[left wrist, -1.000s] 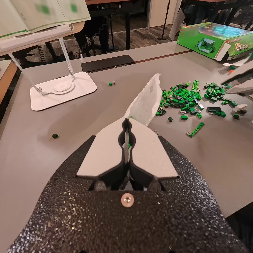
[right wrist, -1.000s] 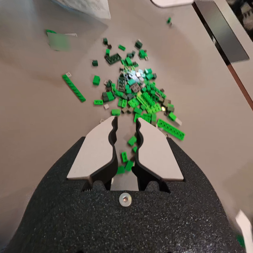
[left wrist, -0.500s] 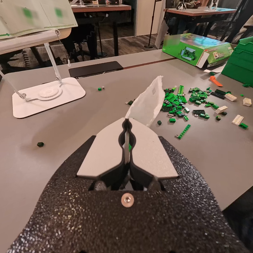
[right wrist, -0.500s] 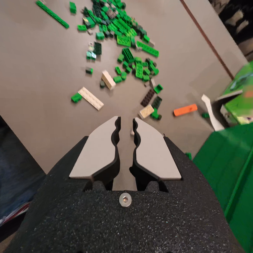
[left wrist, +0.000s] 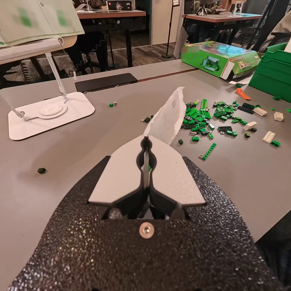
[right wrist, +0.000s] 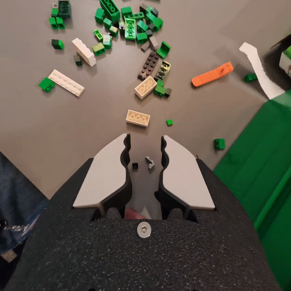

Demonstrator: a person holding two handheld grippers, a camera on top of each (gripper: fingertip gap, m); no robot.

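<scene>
Paper bag [left wrist: 166,119], limp and torn, sits pinched in our left gripper [left wrist: 146,138] above the table [left wrist: 78,157]; our right gripper [right wrist: 145,137] gapes wide over a hard white brick [right wrist: 138,118] near the table's front edge.

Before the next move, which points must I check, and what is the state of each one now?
1. Left hand-held gripper shut on the white paper bag: ok.
2. Bag lifted clear of the table: cannot tell.
3. Right hand-held gripper open and holding nothing: ok.
4. White brick just ahead of the right fingertips has free space around it: ok.
5. Small grey piece and black piece lie on the table between the right fingers: not ok if they should stay.
6. Green bin close at the right: cannot tell the clearance.
</scene>
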